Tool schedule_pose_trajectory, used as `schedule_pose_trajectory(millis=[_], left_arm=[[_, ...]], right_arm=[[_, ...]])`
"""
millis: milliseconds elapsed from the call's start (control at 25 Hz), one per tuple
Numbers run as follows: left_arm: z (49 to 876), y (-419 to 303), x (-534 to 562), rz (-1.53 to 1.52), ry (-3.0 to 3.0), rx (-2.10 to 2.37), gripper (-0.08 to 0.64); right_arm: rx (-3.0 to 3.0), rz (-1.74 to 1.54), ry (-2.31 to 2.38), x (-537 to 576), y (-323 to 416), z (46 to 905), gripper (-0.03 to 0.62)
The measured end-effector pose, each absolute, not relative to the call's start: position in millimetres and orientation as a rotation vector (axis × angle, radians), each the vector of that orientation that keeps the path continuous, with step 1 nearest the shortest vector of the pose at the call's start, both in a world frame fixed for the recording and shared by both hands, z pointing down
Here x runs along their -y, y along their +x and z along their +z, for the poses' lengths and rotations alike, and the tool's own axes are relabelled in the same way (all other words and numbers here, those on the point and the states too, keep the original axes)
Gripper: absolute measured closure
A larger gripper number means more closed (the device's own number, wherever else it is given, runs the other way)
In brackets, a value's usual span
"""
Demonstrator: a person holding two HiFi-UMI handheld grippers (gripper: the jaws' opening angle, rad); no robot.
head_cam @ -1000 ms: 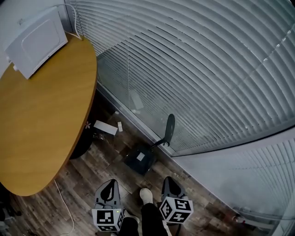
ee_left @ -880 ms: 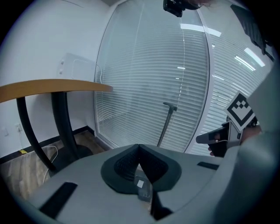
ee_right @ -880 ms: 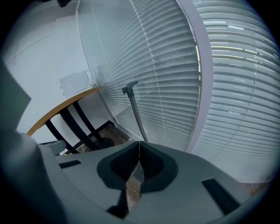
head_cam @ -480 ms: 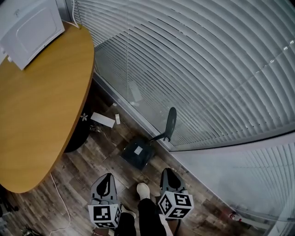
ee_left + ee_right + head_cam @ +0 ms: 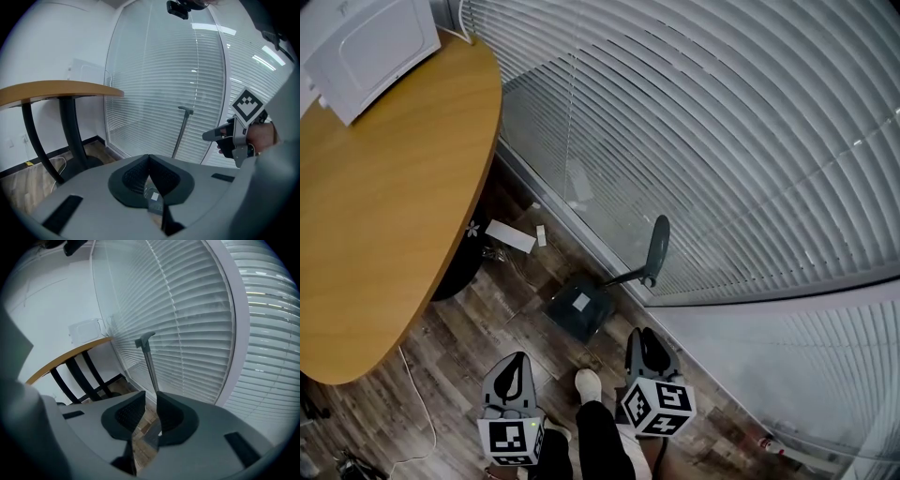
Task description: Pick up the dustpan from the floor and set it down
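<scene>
Right gripper (image 5: 150, 403) has just cracked its jaws apart with nothing between them, so I'd say the grab is being readied. Left gripper (image 5: 149, 160) is clenched and empty. Dustpan (image 5: 578, 313) not yet lifted: it sits on the wood-plank floor (image 5: 478, 328) by the glass. Dark square plastic tray, white label, thin upright handle (image 5: 656, 248) with a flat oval grip against the slatted blinds (image 5: 722, 141).

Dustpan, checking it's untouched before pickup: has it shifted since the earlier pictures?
No. The dustpan sits where it was, beside the window rail; only the view shifted.
</scene>
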State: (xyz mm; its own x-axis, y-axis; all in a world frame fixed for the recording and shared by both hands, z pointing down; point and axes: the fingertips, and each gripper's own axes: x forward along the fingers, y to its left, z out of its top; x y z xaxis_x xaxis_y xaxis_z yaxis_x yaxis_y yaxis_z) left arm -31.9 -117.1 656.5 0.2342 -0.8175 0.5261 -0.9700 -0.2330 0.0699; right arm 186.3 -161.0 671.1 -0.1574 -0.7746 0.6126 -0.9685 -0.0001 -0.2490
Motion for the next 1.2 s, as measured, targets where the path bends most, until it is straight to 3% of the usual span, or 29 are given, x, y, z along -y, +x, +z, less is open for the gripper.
schedule_pose_trajectory(millis=[520,1200], left_arm=[[660.2,-52.0,116.1,0.52,2.039,1.702,0.543],[674.0,-54.1,130.1,0.498,1.963,1.69,0.543]], right_arm=[[2.005,0.908,1.769,190.2,173.8,671.3,0.423],[1.975,0.807,1.757,241.7,173.9,679.3,0.419]])
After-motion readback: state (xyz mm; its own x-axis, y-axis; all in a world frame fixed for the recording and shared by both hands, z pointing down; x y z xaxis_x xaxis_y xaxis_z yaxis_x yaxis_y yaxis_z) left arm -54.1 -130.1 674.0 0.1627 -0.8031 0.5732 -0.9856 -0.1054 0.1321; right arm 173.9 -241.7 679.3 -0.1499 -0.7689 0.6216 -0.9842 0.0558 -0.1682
